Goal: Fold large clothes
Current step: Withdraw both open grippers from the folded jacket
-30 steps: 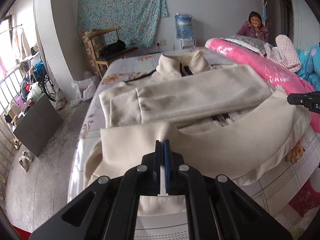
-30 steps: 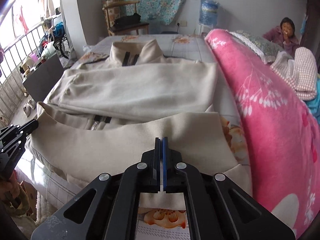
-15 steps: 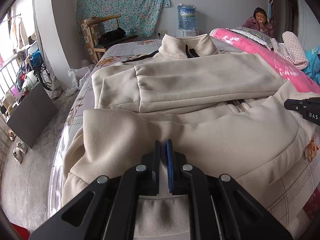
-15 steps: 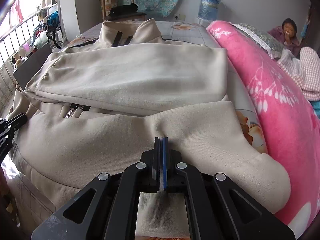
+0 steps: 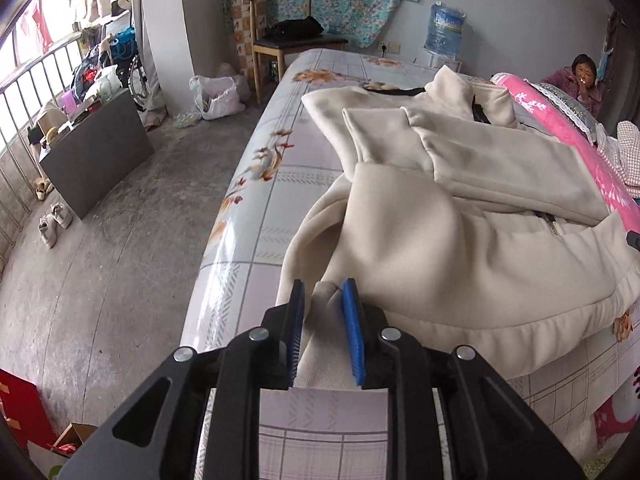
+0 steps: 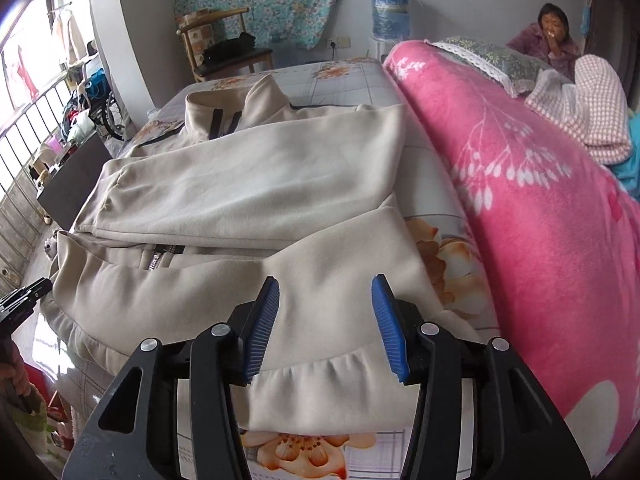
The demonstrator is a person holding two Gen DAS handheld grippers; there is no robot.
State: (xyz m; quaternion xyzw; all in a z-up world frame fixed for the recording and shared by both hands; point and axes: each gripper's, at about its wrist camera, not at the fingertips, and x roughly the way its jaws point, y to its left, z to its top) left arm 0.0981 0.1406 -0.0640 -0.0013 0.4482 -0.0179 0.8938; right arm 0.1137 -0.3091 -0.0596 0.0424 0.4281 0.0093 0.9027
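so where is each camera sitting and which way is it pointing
Left wrist: on the left hand-held gripper, facing along the bed's left edge; its open fingers straddle the cream zip-up jacket.
Right wrist: on the right hand-held gripper, open over the hem, beside the pink floral blanket.
Shared: jacket, wooden chair.

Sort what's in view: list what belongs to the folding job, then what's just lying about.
Job: cream zip-up fleece jacket; left gripper; right gripper; floral-sheeted bed.

Lying about: pink floral blanket; checked pink cloth; wooden chair; blue water jug.
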